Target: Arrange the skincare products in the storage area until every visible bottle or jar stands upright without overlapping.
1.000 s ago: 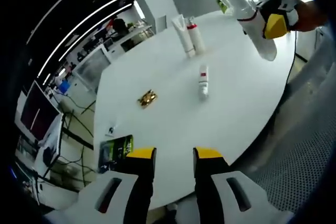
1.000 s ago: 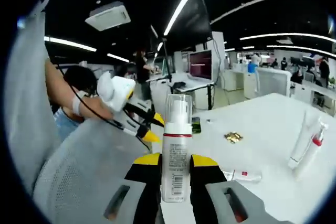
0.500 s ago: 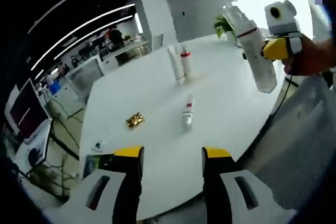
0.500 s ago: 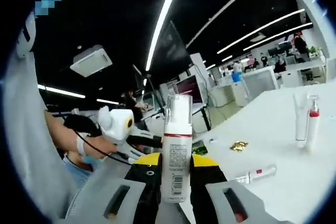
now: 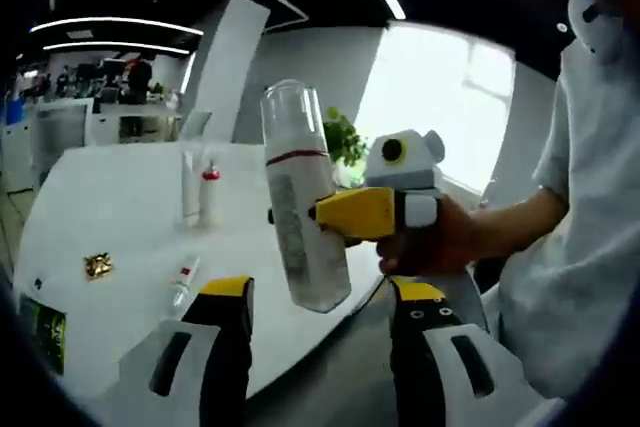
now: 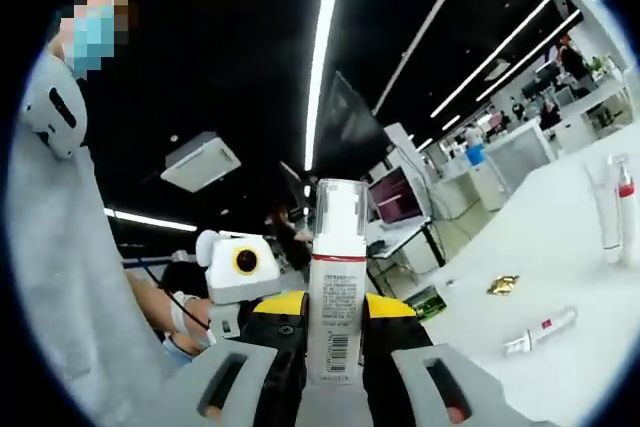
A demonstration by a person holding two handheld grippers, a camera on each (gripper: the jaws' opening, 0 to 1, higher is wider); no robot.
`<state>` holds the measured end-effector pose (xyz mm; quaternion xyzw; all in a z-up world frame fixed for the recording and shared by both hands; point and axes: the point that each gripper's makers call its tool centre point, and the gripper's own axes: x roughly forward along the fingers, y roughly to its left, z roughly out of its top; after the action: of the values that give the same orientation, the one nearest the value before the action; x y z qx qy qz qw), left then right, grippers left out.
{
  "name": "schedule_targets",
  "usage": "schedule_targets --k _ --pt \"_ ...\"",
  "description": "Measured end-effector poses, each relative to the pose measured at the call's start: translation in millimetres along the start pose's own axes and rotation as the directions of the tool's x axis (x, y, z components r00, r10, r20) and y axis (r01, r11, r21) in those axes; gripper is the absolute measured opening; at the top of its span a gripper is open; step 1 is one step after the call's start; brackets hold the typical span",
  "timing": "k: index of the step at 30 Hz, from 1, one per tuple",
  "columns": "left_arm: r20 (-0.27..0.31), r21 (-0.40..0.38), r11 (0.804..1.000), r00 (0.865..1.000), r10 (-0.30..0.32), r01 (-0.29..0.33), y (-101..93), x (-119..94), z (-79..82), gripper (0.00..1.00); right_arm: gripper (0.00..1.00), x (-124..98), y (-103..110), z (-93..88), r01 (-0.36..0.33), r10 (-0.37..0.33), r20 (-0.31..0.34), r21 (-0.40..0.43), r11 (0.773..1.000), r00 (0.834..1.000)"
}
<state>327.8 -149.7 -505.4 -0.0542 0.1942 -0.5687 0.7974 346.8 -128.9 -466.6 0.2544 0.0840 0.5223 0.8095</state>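
White bottle (image 6: 336, 297) in right gripper (image 6: 335, 309)

Open office, ceiling light strips (image 6: 322, 52), seemingly a bright window (image 5: 440, 107).

Above the near edge of the round white table (image 5: 100, 207), the right gripper (image 5: 330, 215) grips a tall white pump bottle with a clear cap (image 5: 300, 212), tilted in the air just beyond the left gripper (image 5: 318, 292), whose fingers (image 5: 232, 292) stand apart on either side below it. On the table, a white squeeze tube (image 5: 189, 185) and a red-capped white bottle (image 5: 209, 195) stand upright side by side at the far side. Nearer, a small red-banded white tube (image 5: 183, 280) lies flat, with a crumpled gold foil wrapper (image 5: 97, 265) to its left and a green-printed dark card (image 5: 43, 319) at the near left edge.
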Motion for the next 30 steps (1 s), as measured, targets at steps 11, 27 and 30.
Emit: schedule_targets --k 11,27,30 --pt "0.098 -0.152 0.982 0.991 -0.094 0.108 -10.7 -9 13.7 0.21 0.14 4 18 -1.9 -0.102 0.102 0.002 0.04 0.994 0.995" --pt "0.031 0.059 0.984 0.986 0.165 -0.166 9.2 -8 0.8 0.2 0.16 7 5 -14.5 0.032 -0.041 -0.103 -0.086 0.996 0.994" --pt "0.019 0.114 0.968 0.974 0.224 -0.225 16.2 -8 -2.7 0.2 0.17 7 0 -17.2 0.081 -0.097 -0.128 -0.131 0.988 0.987"
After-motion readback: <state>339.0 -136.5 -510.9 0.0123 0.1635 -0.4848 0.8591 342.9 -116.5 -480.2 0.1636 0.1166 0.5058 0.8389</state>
